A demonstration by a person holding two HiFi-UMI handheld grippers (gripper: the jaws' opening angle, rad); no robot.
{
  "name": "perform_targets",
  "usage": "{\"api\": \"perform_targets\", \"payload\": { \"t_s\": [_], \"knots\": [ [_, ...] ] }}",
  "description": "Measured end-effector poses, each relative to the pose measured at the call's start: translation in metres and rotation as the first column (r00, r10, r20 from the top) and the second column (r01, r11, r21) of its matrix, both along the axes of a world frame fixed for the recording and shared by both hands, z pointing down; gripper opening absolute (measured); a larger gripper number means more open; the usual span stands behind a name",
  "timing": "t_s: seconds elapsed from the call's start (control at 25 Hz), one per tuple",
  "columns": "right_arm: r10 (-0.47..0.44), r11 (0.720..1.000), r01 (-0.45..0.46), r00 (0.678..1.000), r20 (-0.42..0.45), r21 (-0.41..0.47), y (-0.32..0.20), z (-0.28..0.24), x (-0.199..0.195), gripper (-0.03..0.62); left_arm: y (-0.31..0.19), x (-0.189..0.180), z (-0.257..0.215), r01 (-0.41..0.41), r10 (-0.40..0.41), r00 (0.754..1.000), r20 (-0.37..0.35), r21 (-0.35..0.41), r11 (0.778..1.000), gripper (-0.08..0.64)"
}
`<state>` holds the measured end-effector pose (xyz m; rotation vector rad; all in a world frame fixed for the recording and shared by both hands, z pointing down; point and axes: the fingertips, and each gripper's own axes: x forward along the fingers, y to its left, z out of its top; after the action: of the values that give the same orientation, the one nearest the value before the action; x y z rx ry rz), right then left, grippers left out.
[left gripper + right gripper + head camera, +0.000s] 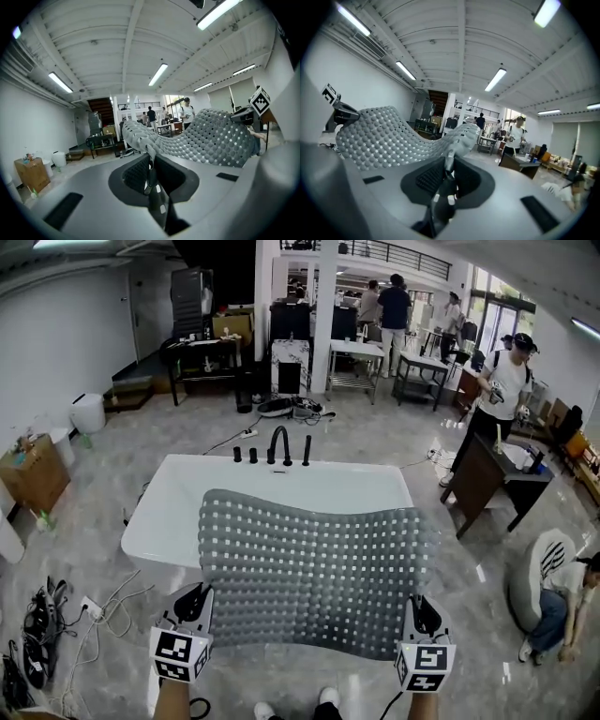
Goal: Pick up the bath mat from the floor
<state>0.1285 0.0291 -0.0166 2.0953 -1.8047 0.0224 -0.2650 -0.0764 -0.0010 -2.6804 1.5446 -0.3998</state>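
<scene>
Bath mat (314,568) hung across frame centre, long axis left-right; left hand-held gripper (198,601) and right hand-held gripper (420,607) each clamped a near corner.

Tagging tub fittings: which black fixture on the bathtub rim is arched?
The spout, third from left: two short knobs stand left of it, a straight post right.

White bathtub (159,521) ahead of left claw (195,604) and right claw (424,613), black faucet (279,444) on far rim. Cardboard box (36,474) far left. Dark desk (487,474), standing person (502,390) beyond right claw.
</scene>
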Motion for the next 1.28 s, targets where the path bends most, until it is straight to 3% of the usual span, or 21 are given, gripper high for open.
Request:
{"api": "perform_targets", "payload": {
  "t_s": [0.24,0.64,1.28],
  "knots": [
    [0.033,0.999,-0.033,0.999,0.010,0.029,0.018,-0.013,-0.014,0.074,0.009,-0.002,-0.015,-0.027,0.027,0.999,-0.030,0.025,0.999,0.044],
    [0.003,0.999,-0.003,1.000,0.003,0.049,0.017,-0.023,0.006,0.074,0.021,0.013,-0.032,0.008,-0.006,0.999,-0.046,0.054,0.999,0.044],
    [-0.055,0.997,0.054,0.998,0.011,0.061,0.000,-0.025,0.009,0.072,0.031,0.007,-0.042,0.074,-0.070,0.996,-0.046,0.085,0.994,0.044]
  ]
}}
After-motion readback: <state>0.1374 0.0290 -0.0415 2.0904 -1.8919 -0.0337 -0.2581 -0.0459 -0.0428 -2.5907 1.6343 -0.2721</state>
